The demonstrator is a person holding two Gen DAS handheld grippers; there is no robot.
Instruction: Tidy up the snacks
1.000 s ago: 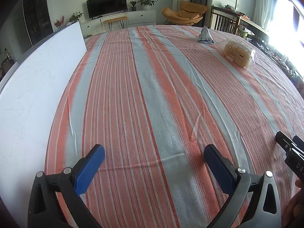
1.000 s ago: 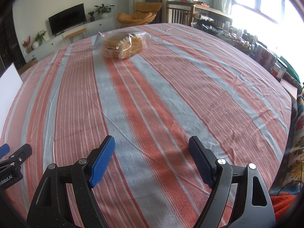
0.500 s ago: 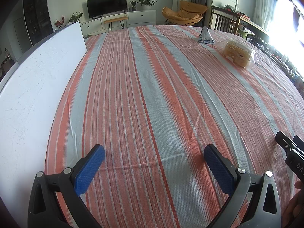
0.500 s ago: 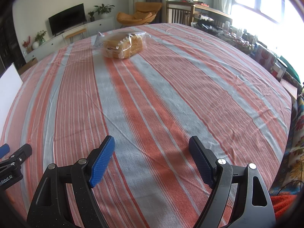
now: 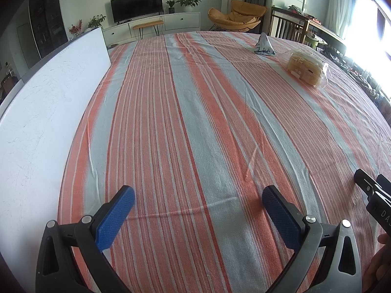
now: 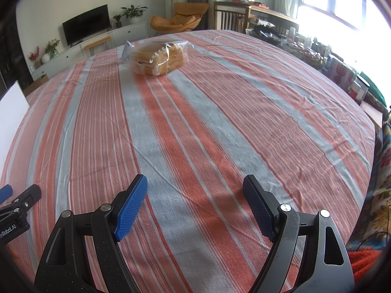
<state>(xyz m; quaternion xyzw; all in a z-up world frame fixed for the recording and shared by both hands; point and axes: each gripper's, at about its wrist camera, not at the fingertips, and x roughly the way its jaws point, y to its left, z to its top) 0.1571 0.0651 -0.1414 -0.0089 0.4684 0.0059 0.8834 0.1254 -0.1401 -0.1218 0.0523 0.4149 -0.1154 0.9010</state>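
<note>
A clear bag of bread (image 6: pixel 157 58) lies on the striped tablecloth (image 6: pixel 195 127) at the far side; it also shows in the left wrist view (image 5: pixel 306 69) at the far right. A small blue-and-white pyramid-shaped packet (image 5: pixel 264 45) lies just beyond the bread, partly hidden behind it in the right wrist view (image 6: pixel 127 48). My left gripper (image 5: pixel 198 202) is open and empty, low over the near cloth. My right gripper (image 6: pixel 195 190) is open and empty, well short of the bread.
A white board (image 5: pixel 41 102) lies along the table's left side. The right gripper's body shows at the left view's right edge (image 5: pixel 374 195). A cluttered side table (image 6: pixel 305 46) and chairs stand beyond the far right edge.
</note>
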